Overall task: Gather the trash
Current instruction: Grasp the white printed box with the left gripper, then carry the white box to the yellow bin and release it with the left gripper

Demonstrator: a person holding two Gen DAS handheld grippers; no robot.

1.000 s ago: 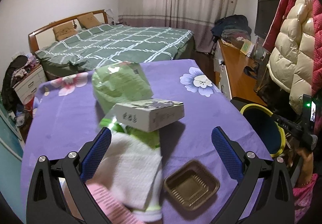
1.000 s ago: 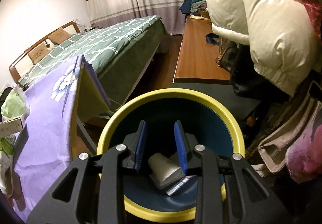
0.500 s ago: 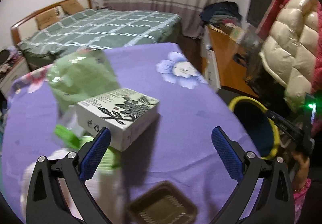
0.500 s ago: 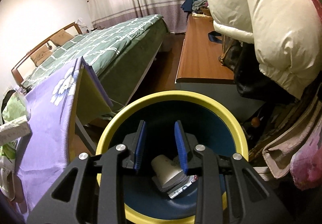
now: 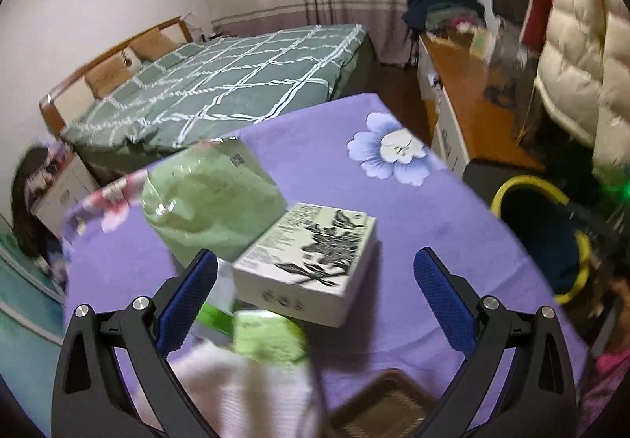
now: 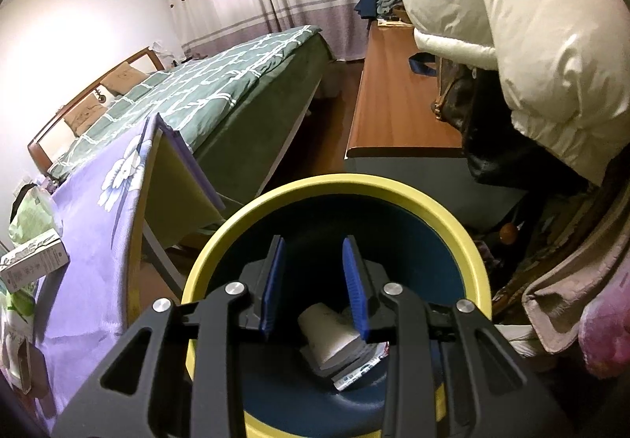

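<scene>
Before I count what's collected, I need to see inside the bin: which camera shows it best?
The right wrist view: it looks down into the bin onto a paper cup and wrappers. The left wrist view shows only its blurred side at the table's edge.

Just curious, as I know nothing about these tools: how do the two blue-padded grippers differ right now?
The left gripper is spread wide over the white box on the table; the right gripper is narrower and points into the yellow-rimmed bin. Both hold nothing.
</scene>
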